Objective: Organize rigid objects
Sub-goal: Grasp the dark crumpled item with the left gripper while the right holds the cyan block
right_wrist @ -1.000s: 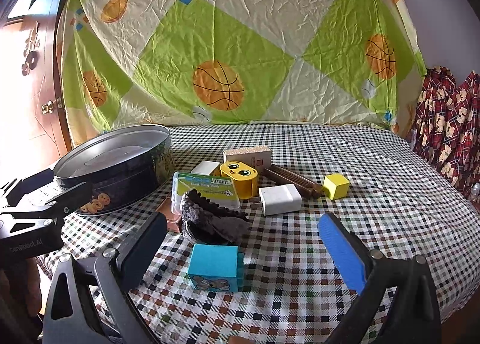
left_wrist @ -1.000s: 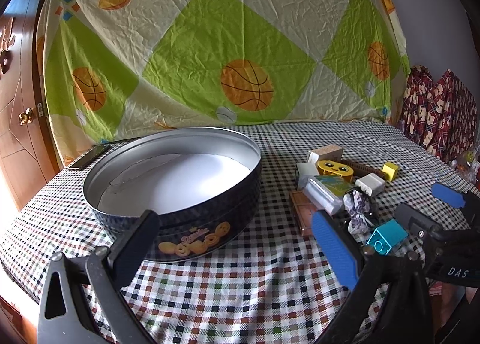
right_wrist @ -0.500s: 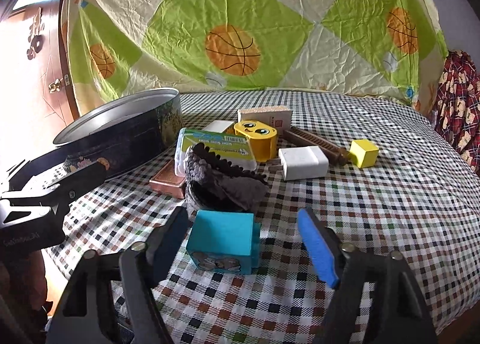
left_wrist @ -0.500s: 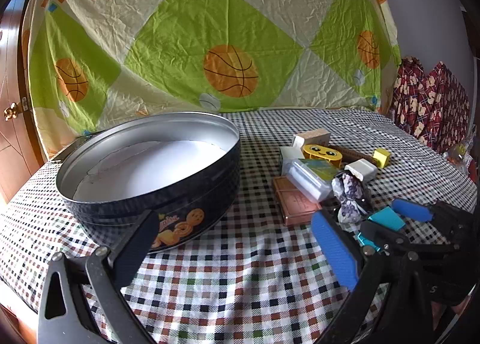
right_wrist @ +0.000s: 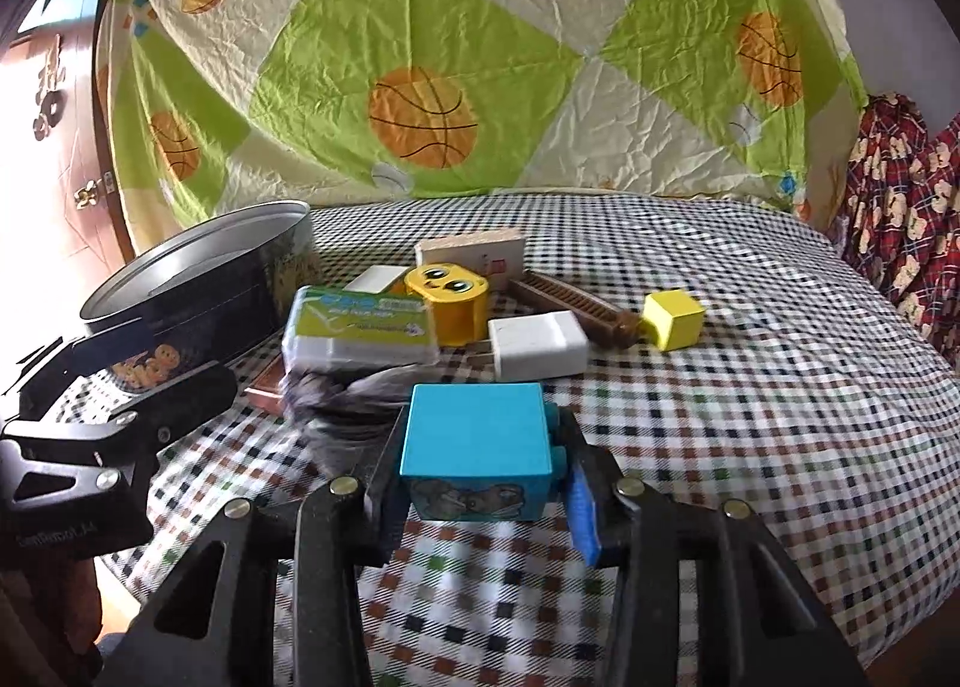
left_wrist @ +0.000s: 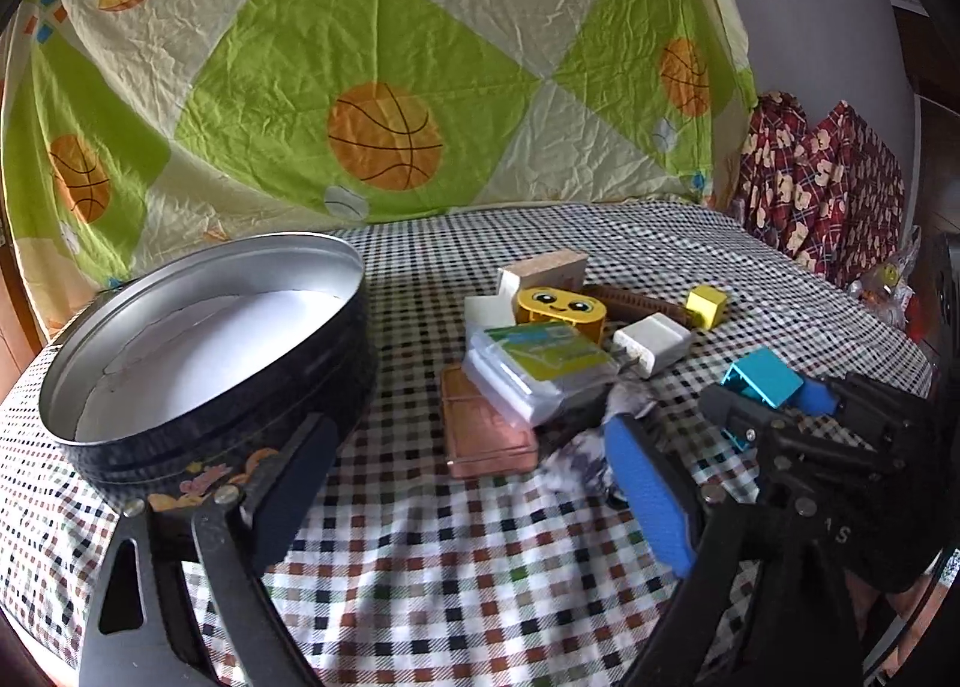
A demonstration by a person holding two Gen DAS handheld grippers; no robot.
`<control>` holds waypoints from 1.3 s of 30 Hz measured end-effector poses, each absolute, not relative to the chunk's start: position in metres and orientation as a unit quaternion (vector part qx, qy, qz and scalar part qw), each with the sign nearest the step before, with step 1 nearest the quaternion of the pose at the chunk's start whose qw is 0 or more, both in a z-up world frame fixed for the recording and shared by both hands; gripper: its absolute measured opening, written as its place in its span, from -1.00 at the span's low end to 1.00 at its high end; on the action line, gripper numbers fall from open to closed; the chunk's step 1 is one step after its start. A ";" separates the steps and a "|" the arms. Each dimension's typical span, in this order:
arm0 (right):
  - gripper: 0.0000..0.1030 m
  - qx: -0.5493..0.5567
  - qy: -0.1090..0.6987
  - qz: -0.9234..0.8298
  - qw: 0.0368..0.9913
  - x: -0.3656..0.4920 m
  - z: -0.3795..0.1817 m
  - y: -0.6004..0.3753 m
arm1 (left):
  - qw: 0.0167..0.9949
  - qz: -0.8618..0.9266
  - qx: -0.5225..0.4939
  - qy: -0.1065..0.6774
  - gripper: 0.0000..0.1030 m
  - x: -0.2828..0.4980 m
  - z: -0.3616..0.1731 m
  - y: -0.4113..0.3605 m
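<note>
My right gripper [right_wrist: 480, 459] is shut on a teal toy block [right_wrist: 477, 438], which also shows in the left wrist view [left_wrist: 762, 378] held just above the checked cloth. My left gripper [left_wrist: 468, 483] is open and empty, hovering between a round dark cookie tin [left_wrist: 204, 351] and the pile. The tin, seen too in the right wrist view [right_wrist: 204, 279], holds only a white liner. The pile has a yellow smiley block [right_wrist: 447, 297], a white charger [right_wrist: 537, 345], a yellow cube [right_wrist: 672, 318], a green-labelled clear box [right_wrist: 360, 330] and a copper-coloured flat box [left_wrist: 486, 423].
A brown ridged bar [right_wrist: 570, 306], a pale wooden block [right_wrist: 471, 255] and a dark crumpled wrapper [right_wrist: 342, 405] lie in the pile. A basketball-print sheet [left_wrist: 384, 87] hangs behind the table. Red patterned fabric [right_wrist: 900, 219] is at the far right.
My right gripper moved forward and closed its fingers on the teal block, lifting it slightly. My left gripper shifted right, toward the pile, and stayed open.
</note>
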State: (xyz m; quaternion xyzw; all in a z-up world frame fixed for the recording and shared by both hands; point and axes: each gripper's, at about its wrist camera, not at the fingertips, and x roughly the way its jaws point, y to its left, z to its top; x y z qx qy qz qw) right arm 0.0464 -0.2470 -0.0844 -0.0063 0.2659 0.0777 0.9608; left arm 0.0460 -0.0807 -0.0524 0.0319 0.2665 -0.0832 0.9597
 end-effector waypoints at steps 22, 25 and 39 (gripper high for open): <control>-0.12 0.005 0.259 0.029 0.965 0.070 -0.084 -0.276 | 0.930 -0.152 0.089 0.322 -0.03 0.069 -0.080 -0.135; -0.12 0.014 0.258 0.032 0.966 0.070 -0.084 -0.279 | 0.932 -0.162 0.075 0.316 -0.05 0.068 -0.079 -0.130; -0.12 -0.010 0.229 0.020 0.973 0.061 -0.082 -0.272 | 0.945 -0.177 0.025 0.275 -0.51 0.062 -0.074 -0.113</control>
